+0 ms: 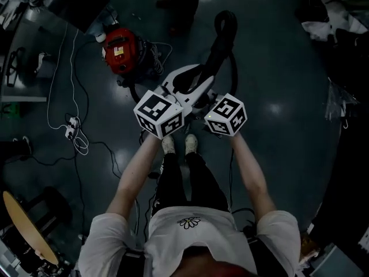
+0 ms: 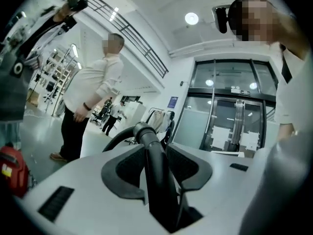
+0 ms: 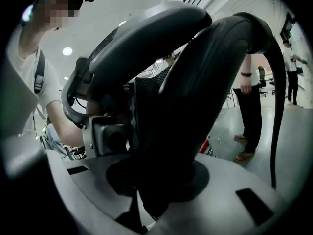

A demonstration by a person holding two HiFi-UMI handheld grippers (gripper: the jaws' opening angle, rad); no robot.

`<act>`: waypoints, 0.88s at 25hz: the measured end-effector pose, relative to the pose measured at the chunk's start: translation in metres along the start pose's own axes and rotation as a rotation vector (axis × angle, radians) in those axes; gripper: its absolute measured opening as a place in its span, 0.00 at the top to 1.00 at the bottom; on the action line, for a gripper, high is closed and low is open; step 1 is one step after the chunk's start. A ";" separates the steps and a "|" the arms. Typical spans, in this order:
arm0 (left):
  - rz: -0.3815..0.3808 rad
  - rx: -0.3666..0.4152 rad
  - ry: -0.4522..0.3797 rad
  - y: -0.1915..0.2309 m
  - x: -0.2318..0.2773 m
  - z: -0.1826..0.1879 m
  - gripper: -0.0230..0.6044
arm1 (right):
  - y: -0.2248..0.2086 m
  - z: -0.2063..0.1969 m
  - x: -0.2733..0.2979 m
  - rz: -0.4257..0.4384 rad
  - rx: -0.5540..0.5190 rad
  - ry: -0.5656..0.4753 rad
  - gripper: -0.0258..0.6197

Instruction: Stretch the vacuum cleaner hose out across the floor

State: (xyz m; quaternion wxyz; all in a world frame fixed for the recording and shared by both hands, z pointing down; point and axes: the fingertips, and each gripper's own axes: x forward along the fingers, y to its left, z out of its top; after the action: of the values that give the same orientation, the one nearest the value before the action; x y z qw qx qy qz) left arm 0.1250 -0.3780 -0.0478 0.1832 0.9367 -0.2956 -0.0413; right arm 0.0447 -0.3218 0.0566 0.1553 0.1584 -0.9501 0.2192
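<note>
The black vacuum hose (image 1: 222, 39) is lifted off the floor and arches away from me in a loop. It trails back toward the red vacuum cleaner (image 1: 122, 51) at the upper left. Both grippers sit close together in front of my chest. My left gripper (image 1: 195, 77) is shut on the hose (image 2: 146, 136), which runs straight out between its dark pads (image 2: 122, 168). My right gripper (image 1: 203, 97) is shut on the hose (image 3: 215, 72) too, and the hose fills most of the right gripper view. Part of the left gripper (image 3: 107, 136) shows just beyond it.
A person (image 1: 181, 4) stands on the grey floor just past the hose loop. White cables and a power strip (image 1: 72, 126) lie at the left. A round wooden stool (image 1: 23, 227) is at the lower left. Clutter lines the right edge (image 1: 340, 33), and glass doors (image 2: 234, 116) stand ahead.
</note>
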 end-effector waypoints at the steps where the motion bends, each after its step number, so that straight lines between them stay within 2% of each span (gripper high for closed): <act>1: -0.022 0.035 -0.006 -0.025 -0.003 0.023 0.73 | 0.015 0.020 -0.018 -0.020 -0.001 -0.034 0.79; 3: -0.066 0.114 -0.027 -0.077 -0.013 0.064 0.78 | 0.042 0.055 -0.054 -0.066 0.014 -0.118 0.79; 5: -0.080 0.184 -0.058 -0.124 -0.032 0.096 0.78 | 0.065 0.083 -0.089 -0.115 0.040 -0.210 0.79; 8: -0.017 0.258 -0.113 -0.172 -0.084 0.119 0.78 | 0.103 0.104 -0.134 -0.194 0.075 -0.350 0.79; 10: 0.022 0.227 -0.156 -0.204 -0.134 0.117 0.78 | 0.137 0.109 -0.157 -0.253 0.088 -0.434 0.79; 12: 0.068 0.199 -0.179 -0.237 -0.188 0.098 0.78 | 0.179 0.105 -0.175 -0.315 0.089 -0.502 0.79; 14: 0.116 0.172 -0.170 -0.265 -0.238 0.070 0.78 | 0.222 0.098 -0.189 -0.382 0.091 -0.563 0.79; 16: 0.143 0.095 -0.147 -0.286 -0.277 0.045 0.78 | 0.260 0.092 -0.201 -0.447 0.098 -0.612 0.79; 18: 0.148 0.014 -0.119 -0.311 -0.304 0.020 0.77 | 0.296 0.085 -0.214 -0.499 0.104 -0.652 0.79; 20: 0.133 -0.050 -0.074 -0.342 -0.321 -0.008 0.68 | 0.330 0.075 -0.229 -0.536 0.106 -0.691 0.79; 22: 0.106 -0.151 -0.025 -0.373 -0.333 -0.035 0.62 | 0.361 0.067 -0.246 -0.565 0.108 -0.735 0.79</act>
State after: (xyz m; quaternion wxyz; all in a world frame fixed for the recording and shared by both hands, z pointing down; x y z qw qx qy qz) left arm 0.0584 0.1055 -0.1629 0.2514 0.9027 -0.3431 -0.0653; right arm 0.1184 0.0130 -0.2231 -0.1466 0.4860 -0.8490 0.1466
